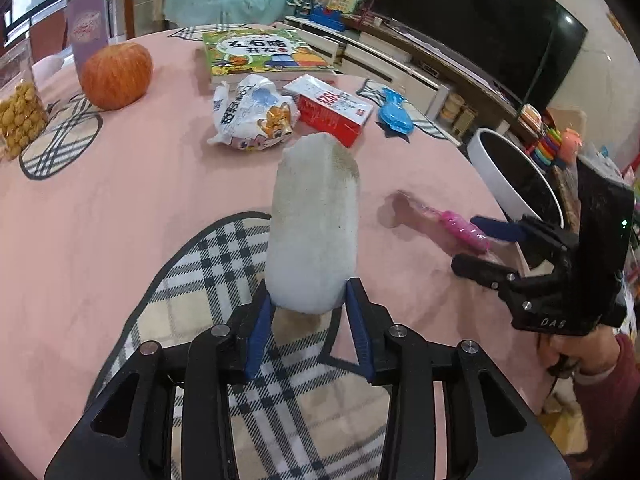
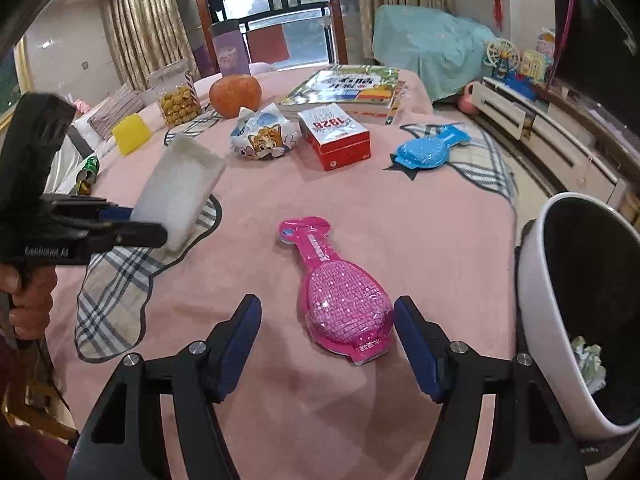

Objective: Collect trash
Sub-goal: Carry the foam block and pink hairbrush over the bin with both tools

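With only a crumpled scrap lying in the white bin [image 2: 536, 280], the left gripper [image 1: 310, 312] is clamping the white sponge block [image 1: 314, 224] well left of it, while the right gripper [image 2: 328, 344] is straddling, wide open, the pink wrapper [image 2: 340, 300] lying beside the bin.

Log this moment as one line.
left tool: shut on white foam block | right tool: open, straddling pink plastic packet | white bin: beside table, right

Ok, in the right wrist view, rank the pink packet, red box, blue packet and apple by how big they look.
1. Pink packet, though it lies nearest the camera.
2. Red box.
3. Blue packet and apple: too alike to rank, and the apple sits farther back.
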Demonstrator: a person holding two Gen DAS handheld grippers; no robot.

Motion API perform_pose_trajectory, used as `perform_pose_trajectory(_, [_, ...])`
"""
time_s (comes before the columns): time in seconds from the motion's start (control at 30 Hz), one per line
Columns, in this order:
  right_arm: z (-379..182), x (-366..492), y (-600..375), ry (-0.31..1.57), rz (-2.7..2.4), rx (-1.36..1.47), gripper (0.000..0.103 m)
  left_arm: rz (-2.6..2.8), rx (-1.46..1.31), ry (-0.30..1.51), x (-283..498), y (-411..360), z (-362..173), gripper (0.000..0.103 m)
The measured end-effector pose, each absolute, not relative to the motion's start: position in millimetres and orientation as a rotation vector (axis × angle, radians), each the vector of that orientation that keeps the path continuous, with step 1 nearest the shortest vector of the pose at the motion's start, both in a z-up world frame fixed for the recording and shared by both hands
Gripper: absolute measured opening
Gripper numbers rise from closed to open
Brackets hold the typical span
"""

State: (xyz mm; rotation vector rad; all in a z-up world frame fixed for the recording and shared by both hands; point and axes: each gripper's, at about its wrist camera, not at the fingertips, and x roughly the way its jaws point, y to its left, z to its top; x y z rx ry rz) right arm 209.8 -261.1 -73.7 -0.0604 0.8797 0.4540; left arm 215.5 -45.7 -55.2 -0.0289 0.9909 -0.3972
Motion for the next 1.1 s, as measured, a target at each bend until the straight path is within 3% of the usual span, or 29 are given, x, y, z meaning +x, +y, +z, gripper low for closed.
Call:
perform_pose_trajectory(0.07, [-79, 215, -261, 0.902, 0.442, -0.057, 0.067, -0.378, -0.041, 0.971, 217, -46, -57, 0.039])
perform_pose_trajectory(0.17, [-79, 214, -261, 0.9, 0.412, -0.061, 0.053, -0.35, -0.057, 0.943, 219, -49, -60, 0.049])
perform_pose_trajectory(0.3, [-77, 211, -264, 0.894, 0.411, -0.044, 0.052, -0.325, -0.079, 0.921, 223, -55, -62, 0.055])
perform_pose_trajectory(0.57, [-74, 215, -261, 0.885, 0.429, -0.063, 0.053, -0.286, -0.1, 0.889, 234, -59, -65, 0.056])
perform_pose_trajectory(0.63, [-77, 219, -259, 0.897, 0.434, -0.071, 0.053, -0.297, -0.113, 0.886, 235, -58, -66, 0.052])
perform_pose_trajectory(0.7, [-79, 220, -258, 0.897, 0.436, -0.08, 0.054, -0.328, -0.117, 0.887, 232, -59, -67, 0.029])
perform_pose_trajectory(1.1, [-62, 196, -274, 0.851, 0.371, 0.023, 0.05, -0.381, -0.061, 0.85, 203, -77, -50, 0.028])
